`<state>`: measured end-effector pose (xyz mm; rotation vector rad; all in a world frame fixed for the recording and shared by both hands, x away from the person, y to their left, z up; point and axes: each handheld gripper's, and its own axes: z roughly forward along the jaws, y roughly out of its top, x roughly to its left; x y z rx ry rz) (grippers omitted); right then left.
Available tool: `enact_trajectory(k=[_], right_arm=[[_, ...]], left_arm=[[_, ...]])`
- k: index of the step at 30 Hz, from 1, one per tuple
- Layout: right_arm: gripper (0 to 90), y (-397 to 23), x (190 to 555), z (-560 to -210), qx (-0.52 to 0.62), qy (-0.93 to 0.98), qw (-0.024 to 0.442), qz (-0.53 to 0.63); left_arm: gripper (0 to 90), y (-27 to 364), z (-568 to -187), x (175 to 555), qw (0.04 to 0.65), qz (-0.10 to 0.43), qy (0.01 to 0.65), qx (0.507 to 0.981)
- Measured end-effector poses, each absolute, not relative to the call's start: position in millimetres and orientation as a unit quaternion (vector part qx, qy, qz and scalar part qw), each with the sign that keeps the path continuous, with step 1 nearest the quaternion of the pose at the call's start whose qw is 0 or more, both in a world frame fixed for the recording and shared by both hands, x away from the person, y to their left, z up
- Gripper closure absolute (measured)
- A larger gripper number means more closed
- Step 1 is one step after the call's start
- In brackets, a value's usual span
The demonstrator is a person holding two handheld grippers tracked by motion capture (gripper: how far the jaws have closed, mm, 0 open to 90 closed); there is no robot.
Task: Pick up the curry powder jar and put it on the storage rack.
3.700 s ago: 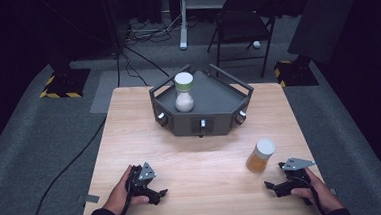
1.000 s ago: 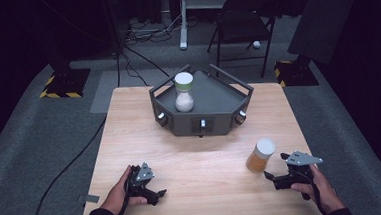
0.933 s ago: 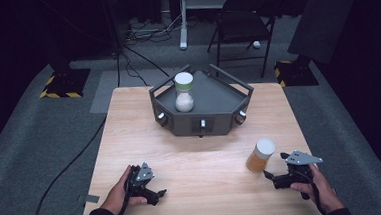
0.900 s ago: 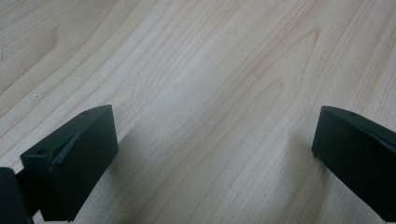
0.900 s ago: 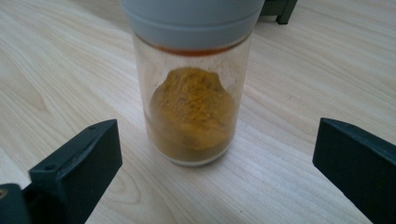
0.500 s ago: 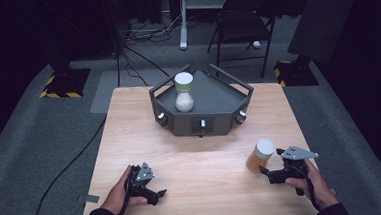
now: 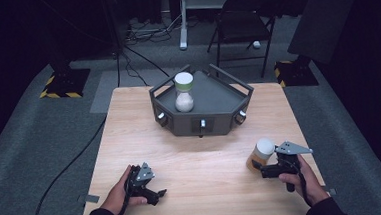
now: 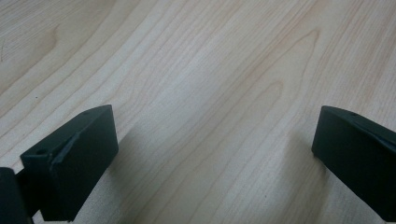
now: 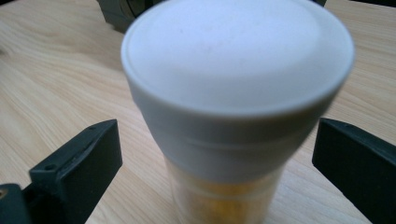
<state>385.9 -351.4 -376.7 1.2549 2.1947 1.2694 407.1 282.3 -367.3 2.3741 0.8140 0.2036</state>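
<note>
Right gripper view shows the right gripper (image 9: 219,163) open astride the white-capped jar of orange powder (image 9: 233,116), likely closing next.

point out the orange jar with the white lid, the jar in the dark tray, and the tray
orange jar (image 9: 233,65): right gripper view, white lid top
jar in tray (image 7: 184,93): high view, its body
dark tray (image 7: 219,120): high view, front wall

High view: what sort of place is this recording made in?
Probably a studio or lab set up for recording, not a home. A light wooden table stands on grey carpet amid dark surroundings, with black cables across the floor and a black folding chair behind.
</note>
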Motion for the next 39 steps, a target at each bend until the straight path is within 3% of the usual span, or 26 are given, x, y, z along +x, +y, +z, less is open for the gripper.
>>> enact_trajectory(k=[8,16,39], right_arm=[[5.3,-345,384,-386,0.448,0.752,0.165,0.455],[29.7,-350,379,-399,0.451,0.732,0.171,0.48],[34.3,-348,369,-400,0.443,0.716,0.215,0.494]], left_arm=[[0.3,282,-367,407,0.307,0.077,0.308,0.897],[0.3,282,-367,407,0.307,0.077,0.308,0.897],[0.3,282,-367,407,0.307,0.077,0.308,0.897]])
